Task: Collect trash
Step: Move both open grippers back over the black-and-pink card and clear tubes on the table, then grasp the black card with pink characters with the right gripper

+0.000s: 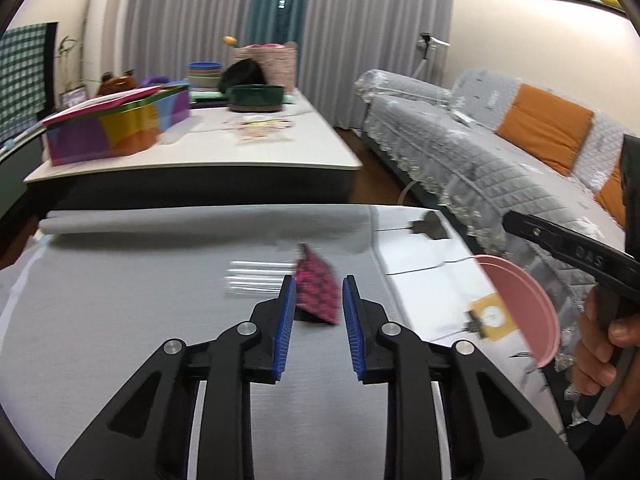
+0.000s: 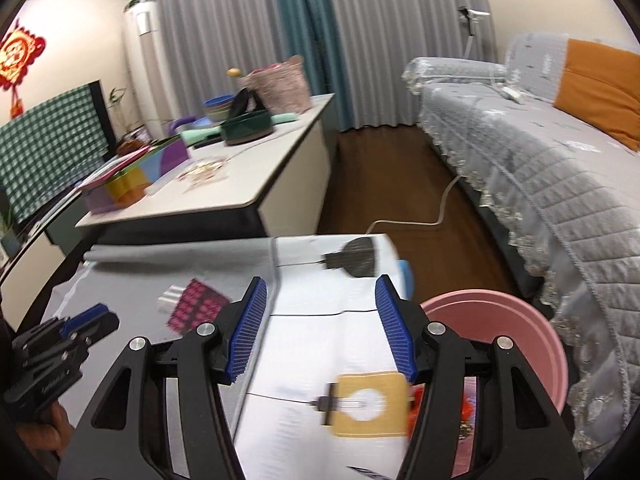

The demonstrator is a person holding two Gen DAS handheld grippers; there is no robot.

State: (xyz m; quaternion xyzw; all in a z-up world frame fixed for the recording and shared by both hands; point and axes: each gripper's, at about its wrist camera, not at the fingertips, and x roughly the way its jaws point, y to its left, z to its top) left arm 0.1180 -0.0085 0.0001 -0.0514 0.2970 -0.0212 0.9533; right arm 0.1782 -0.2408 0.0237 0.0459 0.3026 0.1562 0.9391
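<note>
A pink-and-black patterned wrapper [image 1: 317,293] lies on the grey cloth of the near table, beside a clear plastic piece [image 1: 256,279]. My left gripper [image 1: 319,292] is open, its blue pads on either side of the wrapper's near end. The wrapper also shows in the right wrist view [image 2: 196,307], with the left gripper [image 2: 92,316] close by. A pink bin [image 2: 520,332] stands by the table's right edge with red trash inside; it also shows in the left wrist view [image 1: 520,300]. My right gripper [image 2: 320,292] is open and empty above the white paper, next to the bin.
White printed paper [image 2: 320,360] with a yellow square covers the table's right part. A rolled grey cloth [image 1: 200,220] lies along the far edge. A second table [image 1: 240,148] behind holds a colourful tin, bowls and a basket. A grey sofa [image 2: 540,160] runs along the right.
</note>
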